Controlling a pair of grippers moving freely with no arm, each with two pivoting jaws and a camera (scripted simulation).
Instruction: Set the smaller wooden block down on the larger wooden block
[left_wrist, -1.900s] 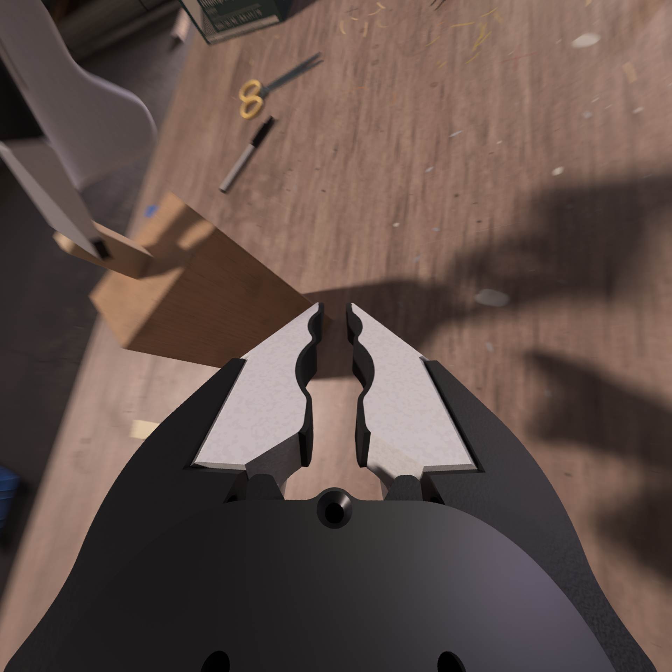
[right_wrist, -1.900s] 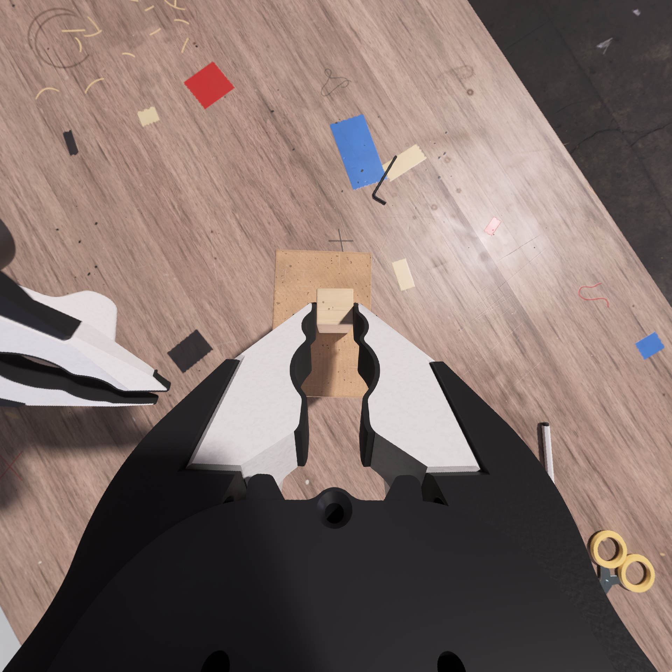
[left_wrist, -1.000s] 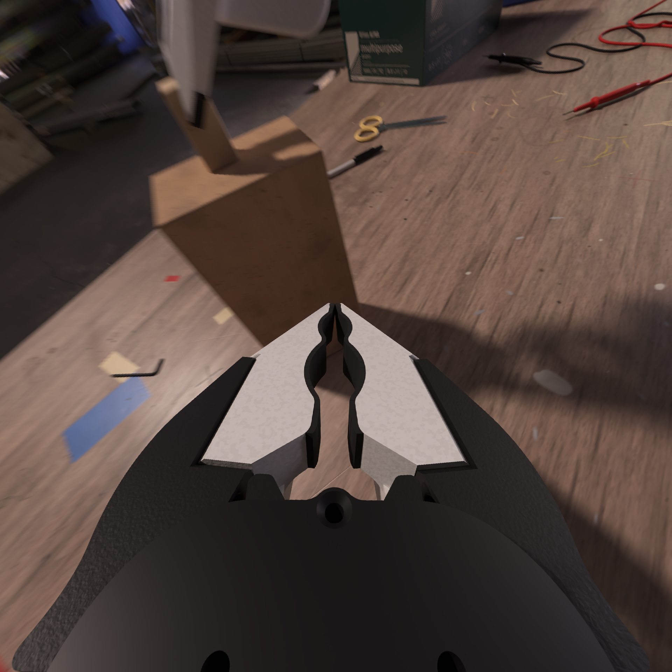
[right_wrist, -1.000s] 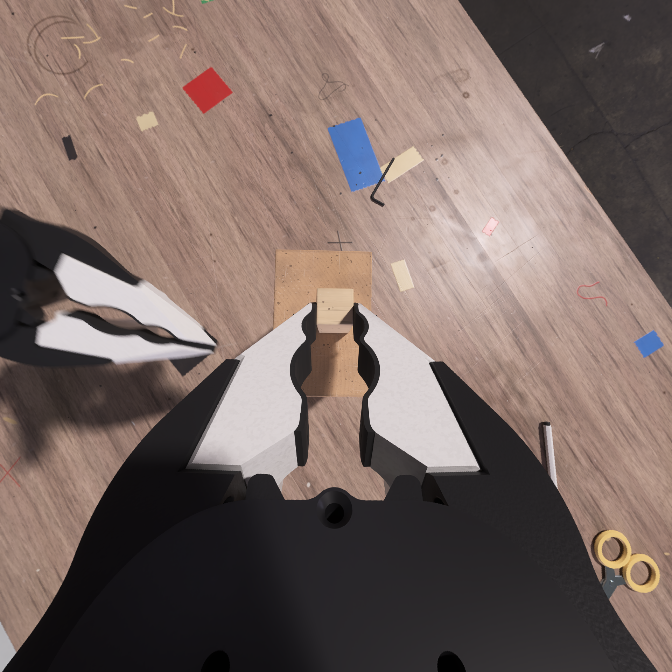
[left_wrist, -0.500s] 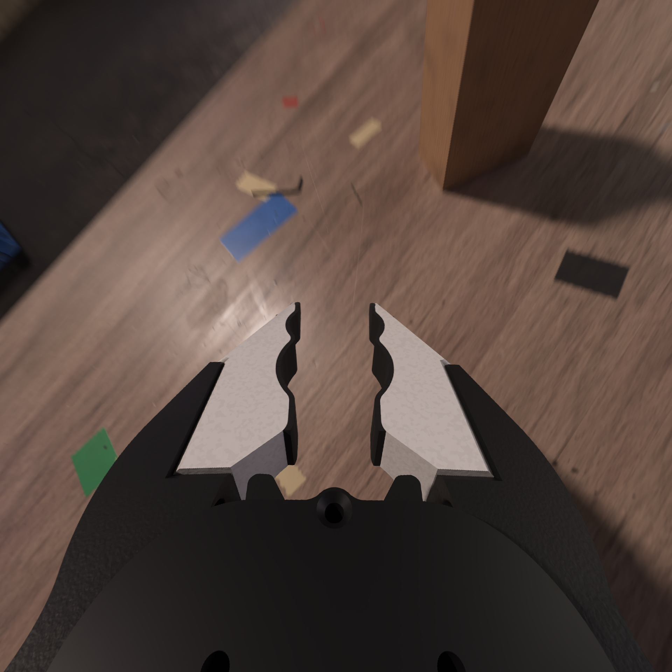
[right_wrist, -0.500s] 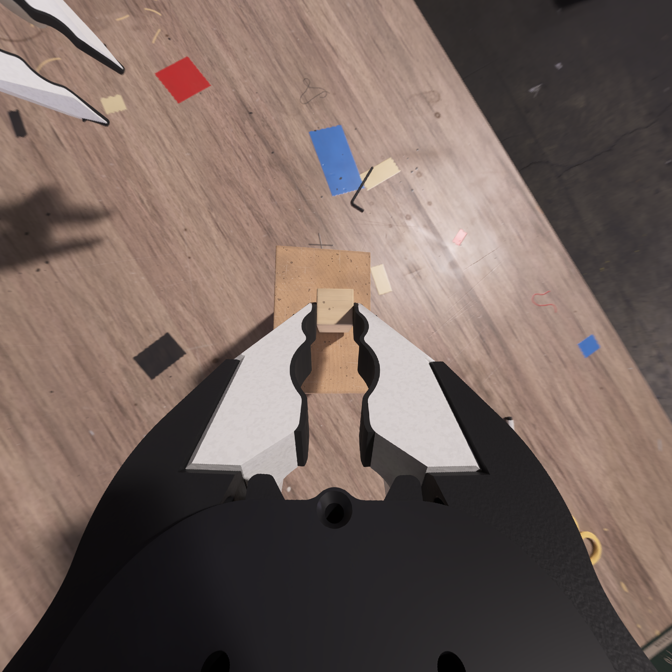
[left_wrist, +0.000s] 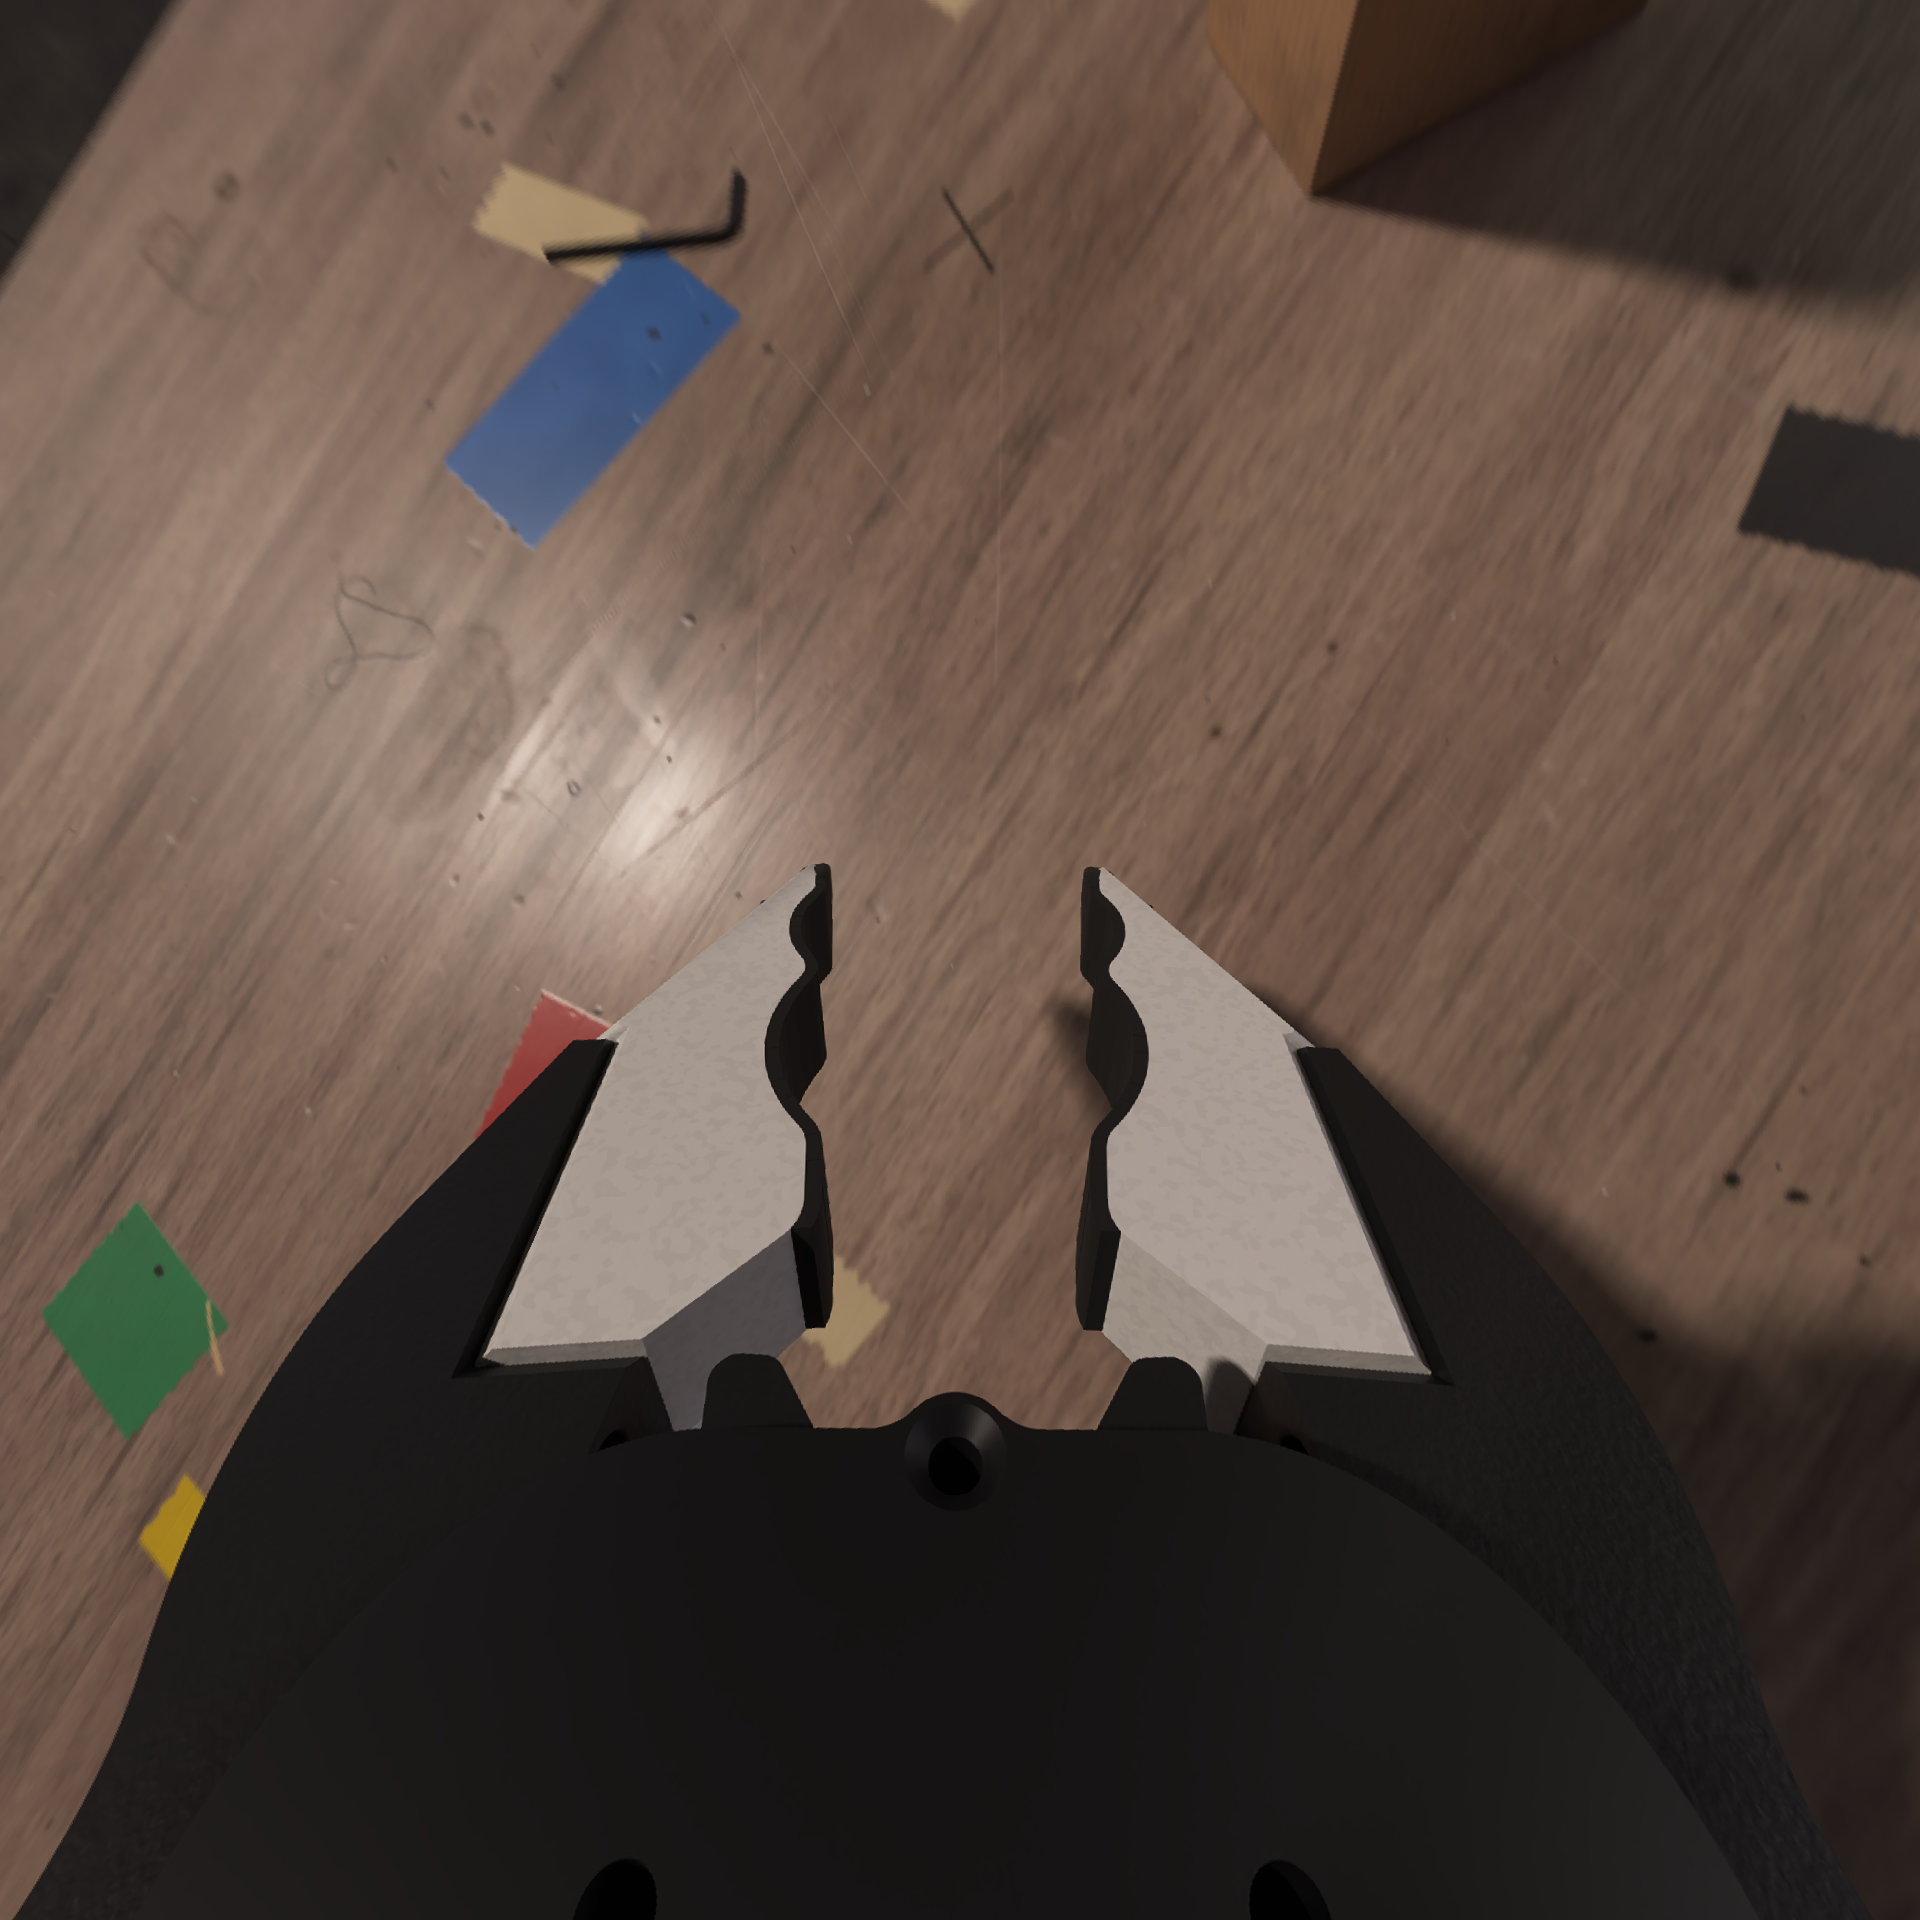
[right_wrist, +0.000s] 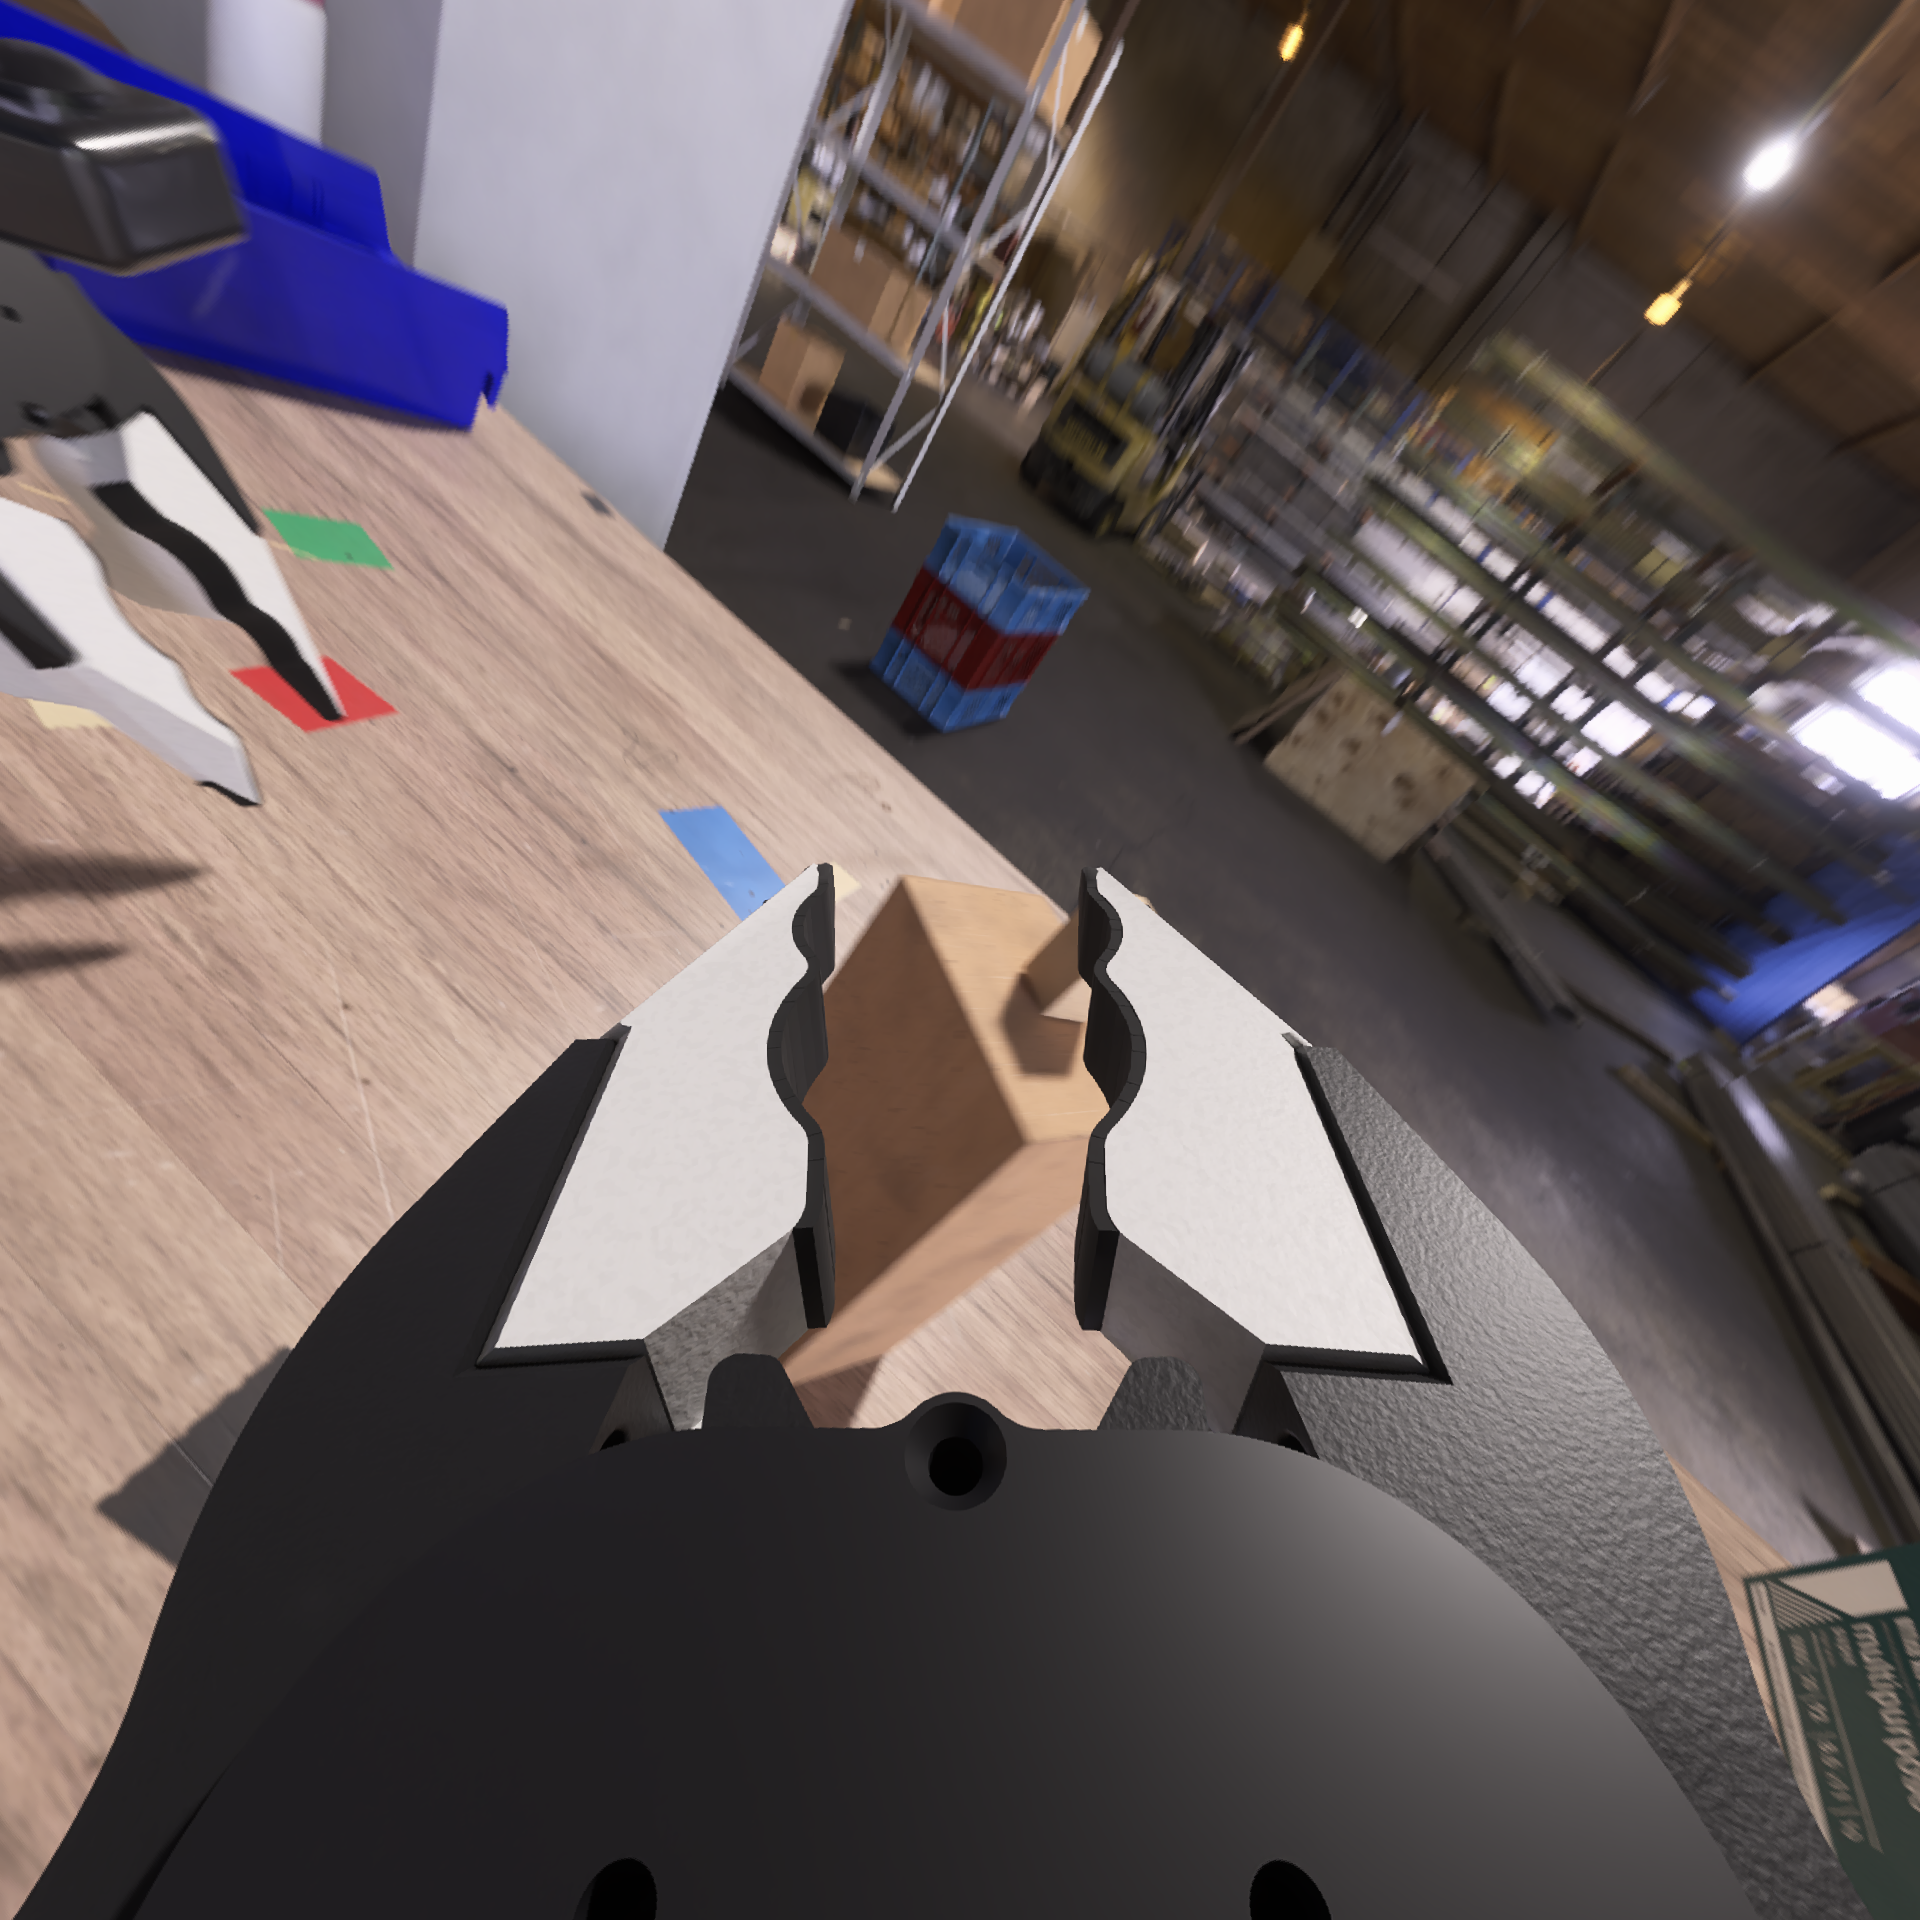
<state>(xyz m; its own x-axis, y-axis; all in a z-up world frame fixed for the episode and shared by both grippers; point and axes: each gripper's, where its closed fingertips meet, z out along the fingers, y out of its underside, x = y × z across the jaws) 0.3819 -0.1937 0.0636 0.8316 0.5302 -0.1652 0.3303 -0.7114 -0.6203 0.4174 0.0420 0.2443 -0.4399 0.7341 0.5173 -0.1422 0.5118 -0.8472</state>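
The larger wooden block (right_wrist: 914, 1122) stands on the wooden table (right_wrist: 416, 935), seen between my right gripper's fingers. The smaller wooden block (right_wrist: 1051, 982) rests on its top, partly hidden behind the right finger. My right gripper (right_wrist: 956, 883) is open and empty, drawn back from both blocks and tilted up. My left gripper (left_wrist: 956, 883) is open and empty above bare table; only a lower corner of the larger block (left_wrist: 1403, 94) shows at the top right there. The left gripper also shows at the far left of the right wrist view (right_wrist: 286, 748).
Flat tape patches lie on the table: blue (left_wrist: 592, 395), red (left_wrist: 535, 1049), green (left_wrist: 130, 1320), black (left_wrist: 1839, 488). A black hex key (left_wrist: 665, 234) lies by the blue patch. The table edge (right_wrist: 831, 717) runs diagonally; beyond it is floor with a blue crate (right_wrist: 977, 634). A green box (right_wrist: 1849, 1704) is at lower right.
My right gripper has opened, left the smaller block on the larger one, pulled back and tilted up. My left gripper has opened wider and moved farther from the larger block.
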